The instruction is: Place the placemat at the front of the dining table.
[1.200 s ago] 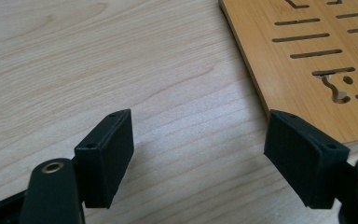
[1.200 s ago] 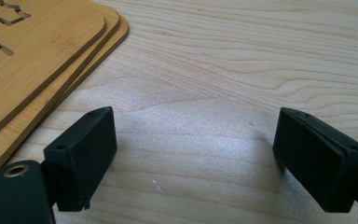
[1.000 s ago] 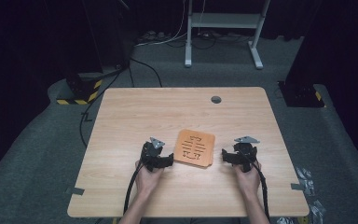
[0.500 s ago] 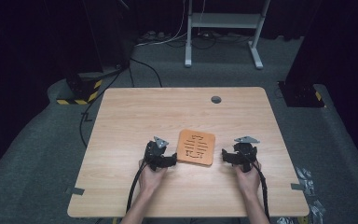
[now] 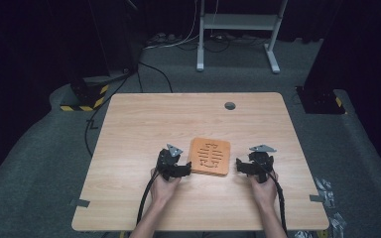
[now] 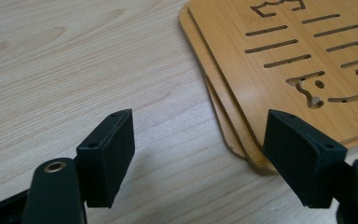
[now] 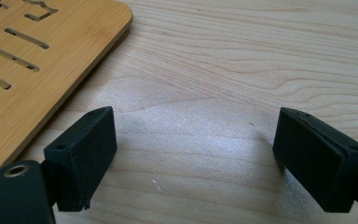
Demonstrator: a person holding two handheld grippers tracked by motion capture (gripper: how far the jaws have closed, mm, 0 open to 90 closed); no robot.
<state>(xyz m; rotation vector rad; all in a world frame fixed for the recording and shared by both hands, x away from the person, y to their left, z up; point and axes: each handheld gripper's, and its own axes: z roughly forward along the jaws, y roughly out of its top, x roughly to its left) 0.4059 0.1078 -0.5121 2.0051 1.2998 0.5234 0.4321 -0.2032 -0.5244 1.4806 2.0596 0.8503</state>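
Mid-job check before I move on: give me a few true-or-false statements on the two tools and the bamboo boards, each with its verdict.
1. The left tool is open. True.
2. The right tool is shut on a board. False: it is open, with bare table between its jaws.
3. Two bamboo boards lie stacked, the lower one's edge showing beneath the upper. True.
4. The boards sit at the table's far edge. False: they lie near the person, between the tools.
5. The top board has slots cut through it. True.

Left gripper (image 5: 182, 171): we record it nearer the bamboo trivets (image 5: 210, 156) than a second ago, now touching their left edge. Trivets: we note them shifted slightly right.
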